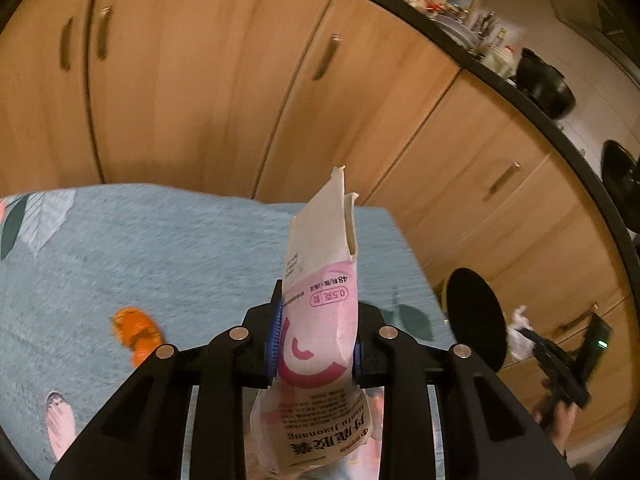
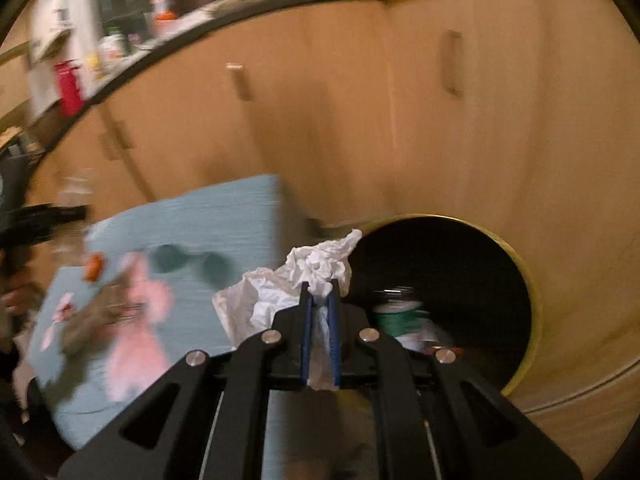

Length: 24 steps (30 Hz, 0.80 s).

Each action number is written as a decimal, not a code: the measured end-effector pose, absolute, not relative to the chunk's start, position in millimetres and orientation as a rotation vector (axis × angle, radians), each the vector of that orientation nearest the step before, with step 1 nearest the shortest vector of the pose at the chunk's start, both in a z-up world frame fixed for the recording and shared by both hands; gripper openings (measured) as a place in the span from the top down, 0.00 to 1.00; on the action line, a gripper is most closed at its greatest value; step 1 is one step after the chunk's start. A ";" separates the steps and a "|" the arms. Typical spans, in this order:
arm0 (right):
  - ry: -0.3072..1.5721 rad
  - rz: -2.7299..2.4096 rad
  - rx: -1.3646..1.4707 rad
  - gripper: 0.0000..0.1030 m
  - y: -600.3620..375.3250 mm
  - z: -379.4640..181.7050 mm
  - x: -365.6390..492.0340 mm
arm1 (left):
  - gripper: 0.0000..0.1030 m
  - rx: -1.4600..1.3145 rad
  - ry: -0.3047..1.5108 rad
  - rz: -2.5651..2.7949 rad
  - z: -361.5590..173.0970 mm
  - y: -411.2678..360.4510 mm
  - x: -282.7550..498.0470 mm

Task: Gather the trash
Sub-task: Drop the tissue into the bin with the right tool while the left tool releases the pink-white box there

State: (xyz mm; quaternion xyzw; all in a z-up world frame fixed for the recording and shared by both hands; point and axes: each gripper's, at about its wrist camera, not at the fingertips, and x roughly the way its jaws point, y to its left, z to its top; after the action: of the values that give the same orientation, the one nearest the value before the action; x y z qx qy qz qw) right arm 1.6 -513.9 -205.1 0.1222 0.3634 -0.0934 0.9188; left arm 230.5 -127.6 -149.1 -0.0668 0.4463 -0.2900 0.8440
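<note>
**Both claws loaded, bin in sight**

Your left claw (image 1: 316, 336) is clamped on a crumpled pink-and-white box (image 1: 320, 312); the blue pads press its sides and the torn white end sticks up at frame centre. Behind it a blue rug (image 1: 160, 248) fills the lower left of the left wrist view, with an orange scrap (image 1: 138, 334) lying on it at lower left. Wooden cabinets (image 1: 200, 80) span the top, and the dark round bin (image 1: 476, 316) sits at lower right, beside the rug's corner.

Your right claw (image 2: 320, 308) is closed on a wad of white tissue (image 2: 316, 268), pinched between the blue pads at centre of the right wrist view, with a pale plastic bag (image 2: 236, 312) hanging to its left. Just right of the tissue the bin's (image 2: 516, 256) gold-rimmed mouth opens, with a green-labelled can (image 2: 396, 316) inside it. The rug (image 2: 224, 216) lies blurred at left.
</note>
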 end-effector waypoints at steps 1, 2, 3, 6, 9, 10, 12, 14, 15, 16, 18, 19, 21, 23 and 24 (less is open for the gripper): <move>0.763 -0.212 0.250 0.91 -522.5 -211.1 3.8 | 0.76 -0.137 0.941 -0.621 -146.1 -134.2 229.6; 0.789 -0.243 0.251 0.91 -533.3 -222.2 7.3 | 0.76 -0.130 0.940 -0.634 -143.1 -142.0 228.8; 0.807 -0.263 0.252 0.91 -540.8 -231.8 10.0 | 0.76 -0.123 0.940 -0.646 -142.3 -147.1 228.1; 0.871 -0.333 0.260 0.81 -557.4 -257.3 13.7 | 0.76 -0.102 0.948 -0.687 -137.3 -171.2 220.9; 0.855 -0.365 0.274 0.40 -569.0 -263.7 4.6 | 0.76 -0.077 0.960 -0.736 -134.8 -205.1 215.1; 0.842 -0.363 0.272 0.41 -570.4 -262.1 -0.1 | 0.76 -0.068 0.961 -0.755 -133.4 -215.2 212.4; 0.813 -0.374 0.255 0.41 -570.0 -256.4 -11.4 | 0.76 -0.038 0.964 -0.803 -131.7 -246.5 204.7; 0.773 -0.370 0.253 0.41 -572.4 -249.4 -27.4 | 0.76 -0.017 0.976 -0.863 -132.7 -280.2 198.4; 0.756 -0.371 0.253 0.41 -571.0 -244.5 -35.0 | 0.76 -0.005 0.981 -0.891 -134.9 -297.8 195.2; 0.741 -0.372 0.257 0.41 -570.3 -242.0 -40.5 | 0.76 0.009 0.985 -0.912 -138.2 -311.9 192.0; 0.689 -0.375 0.281 0.41 -570.1 -230.9 -57.2 | 0.76 0.035 1.008 -0.958 -147.5 -347.5 187.4; 0.664 -0.377 0.296 0.38 -570.8 -227.1 -65.4 | 0.76 0.040 1.020 -0.976 -151.6 -360.6 186.2; 0.621 -0.382 0.323 0.35 -572.0 -220.9 -83.0 | 0.76 0.060 1.053 -1.013 -164.6 -397.6 184.3; 0.604 -0.389 0.352 0.35 -576.1 -219.0 -98.3 | 0.76 0.070 1.081 -1.044 -177.5 -428.7 182.0; 0.602 -0.394 0.364 0.35 -578.1 -219.4 -102.5 | 0.75 0.082 1.100 -1.065 -186.5 -445.6 179.3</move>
State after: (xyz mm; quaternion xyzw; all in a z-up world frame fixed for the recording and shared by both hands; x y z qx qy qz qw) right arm -102.5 -578.1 -219.4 0.1772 0.2929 -0.1917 0.9198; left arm 179.3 -445.6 -186.5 0.0369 0.4975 -0.4820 0.7202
